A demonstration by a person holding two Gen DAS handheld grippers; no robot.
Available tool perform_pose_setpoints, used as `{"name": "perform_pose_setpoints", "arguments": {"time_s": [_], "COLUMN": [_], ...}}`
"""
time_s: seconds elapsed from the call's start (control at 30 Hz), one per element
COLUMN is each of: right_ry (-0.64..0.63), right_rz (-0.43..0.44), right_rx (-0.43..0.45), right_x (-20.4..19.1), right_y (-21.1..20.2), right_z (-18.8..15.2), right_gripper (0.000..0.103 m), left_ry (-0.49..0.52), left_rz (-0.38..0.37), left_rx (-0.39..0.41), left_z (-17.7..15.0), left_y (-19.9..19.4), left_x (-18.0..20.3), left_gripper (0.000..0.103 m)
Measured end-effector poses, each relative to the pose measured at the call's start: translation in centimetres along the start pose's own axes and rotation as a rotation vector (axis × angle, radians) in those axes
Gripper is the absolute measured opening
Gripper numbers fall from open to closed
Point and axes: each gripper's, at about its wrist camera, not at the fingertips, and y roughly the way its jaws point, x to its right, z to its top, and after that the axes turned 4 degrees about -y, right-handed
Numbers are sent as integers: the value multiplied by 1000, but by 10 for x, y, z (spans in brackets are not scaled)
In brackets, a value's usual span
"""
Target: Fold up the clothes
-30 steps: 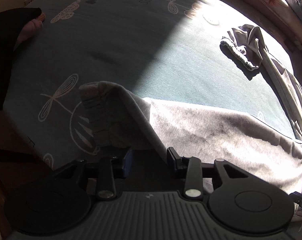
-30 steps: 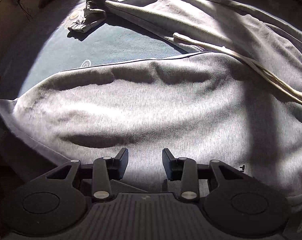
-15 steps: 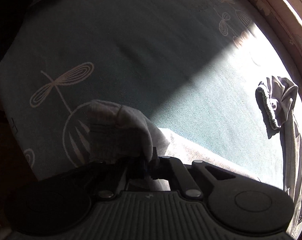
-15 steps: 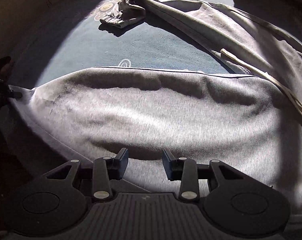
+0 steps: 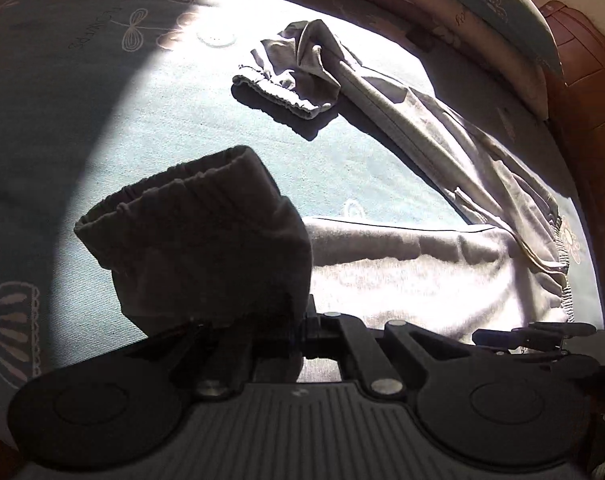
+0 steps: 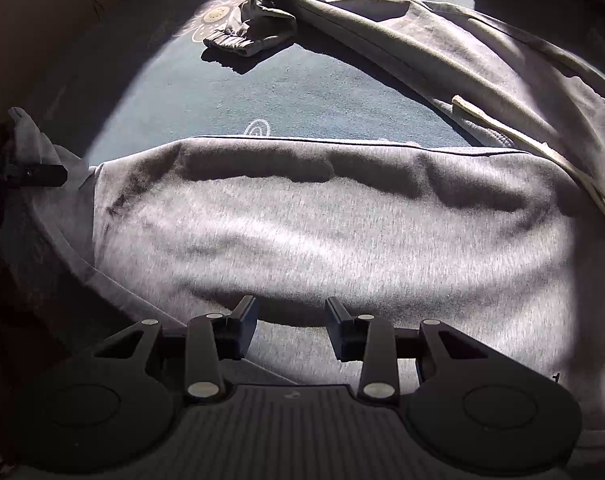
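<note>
The left hand-held gripper [image 5: 298, 330] was clamped on the ribbed cuff [image 5: 174, 196] of a grey trouser leg, the cuff lifted and standing up in shadow just ahead of its fingers. The right hand-held gripper [image 6: 291, 326] hung with its jaws apart and nothing between them, low over the near leg [image 6: 322, 232], which lay spread and rippled across a teal bedsheet [image 6: 302, 92] in hard sunlight. Beyond it, the far leg [image 5: 434, 140] ran at a slant across the bed to its own bunched cuff [image 5: 286, 94], with a pale drawstring [image 6: 514, 128] trailing near the waistband [image 5: 564, 288]. The trousers looked soft and limp, a thick fleecy knit likely to sag and drag under its own weight rather than hold a crease. The stiffer elastic cuffs and waistband appeared the surest places to pinch; a grip in the middle of a leg would probably gather only one loose layer. Printed flowers [image 5: 134, 36] marked the sheet farther off, near the bed's edge.
</note>
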Motion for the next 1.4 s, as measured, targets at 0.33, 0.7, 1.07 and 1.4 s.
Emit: {"name": "perform_pose_setpoints", "arguments": {"time_s": [0.33,0.7,1.07,1.4], "right_ry": [53,49,-43,-32], "right_rz": [-36,-9,131,259], "right_rx": [5,4,-3,-95], "right_x": [27,41,29,38], "right_y": [-4,-7,-11,2], "right_z": [-3,-6,-8,-36], "right_gripper": [42,43,45,46], "left_ry": [334,248,-120,-76], "left_rz": [-227,-191,-290,-231], "left_rx": [-361,-460,-343,-331], "left_z": [-78,-104,-73,-72], "left_y": [46,32,25,69], "left_x": [83,55,15,69], "left_gripper": [1,35,44,45]}}
